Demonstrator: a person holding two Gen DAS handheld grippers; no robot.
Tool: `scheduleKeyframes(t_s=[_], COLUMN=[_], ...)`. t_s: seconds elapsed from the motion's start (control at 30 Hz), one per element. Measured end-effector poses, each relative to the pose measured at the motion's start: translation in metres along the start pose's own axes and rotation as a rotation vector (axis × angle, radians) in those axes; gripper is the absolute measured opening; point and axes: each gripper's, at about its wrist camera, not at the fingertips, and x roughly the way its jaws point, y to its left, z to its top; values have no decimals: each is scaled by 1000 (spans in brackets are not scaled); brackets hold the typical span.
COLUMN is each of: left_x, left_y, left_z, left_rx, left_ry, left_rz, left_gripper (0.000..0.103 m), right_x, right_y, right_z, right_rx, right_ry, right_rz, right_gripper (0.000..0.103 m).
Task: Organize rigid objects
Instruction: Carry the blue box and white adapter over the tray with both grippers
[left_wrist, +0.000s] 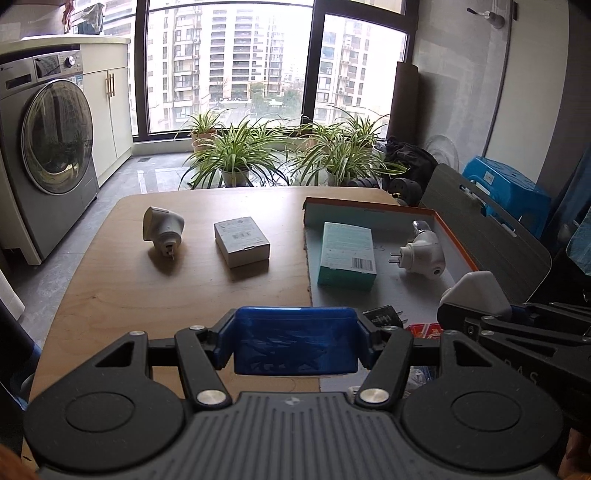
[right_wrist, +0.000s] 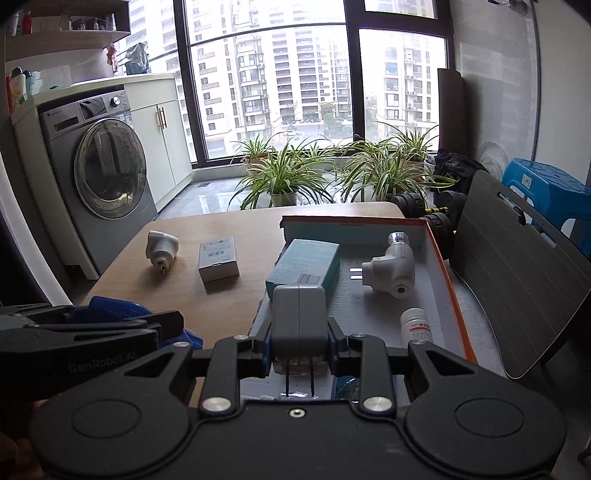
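My left tongs (left_wrist: 295, 341) pinch a blue box (left_wrist: 295, 343) crosswise between their tips, over the near edge of the bench (left_wrist: 122, 291). My right tongs (right_wrist: 299, 350) are pressed onto a white charger (right_wrist: 299, 317), its two prongs pointing back toward me, above the near end of the orange-rimmed tray (right_wrist: 439, 258). Inside that tray lie a teal box (right_wrist: 306, 266), a white plug adapter (right_wrist: 391, 273) and a small white bottle (right_wrist: 417, 325). Out on the bare wood, left of the tray, sit a grey box (left_wrist: 242, 240) and another white adapter (left_wrist: 162, 230), well apart from both tongs.
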Motion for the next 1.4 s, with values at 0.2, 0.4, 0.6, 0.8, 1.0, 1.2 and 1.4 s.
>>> scheduleKeyframes(t_s=[0.2,0.4,0.6,0.8,1.0,1.2,1.4], left_x=[2,3,5,6,8,11,12], left_y=[-14,-26,-36,-43,-49,-51,-52], left_z=[0,1,3,4,4,4,4], left_rx=[19,25,35,41,43,41,41], left_ry=[1,1,2,-1,5,11,15], left_rz=[-33,-53,-70,-85,-96,-98,-99], left_gripper=[63,63,63,63,63,63,63], right_x=[-6,-9,-10,-10,-9,-7,-6], right_y=[-16,-24,-35,-43,-51,-58,-59], right_z=[-1,-2,-3,-3,-4,-5,-5], right_rx=[25,35,49,58,72,84,84], right_ry=[-9,-12,-16,-19,-19,-15,-14], right_rz=[-32,-57,-77,-96,-113,-121,-120], right_gripper=[35,35,35,35,35,35,35])
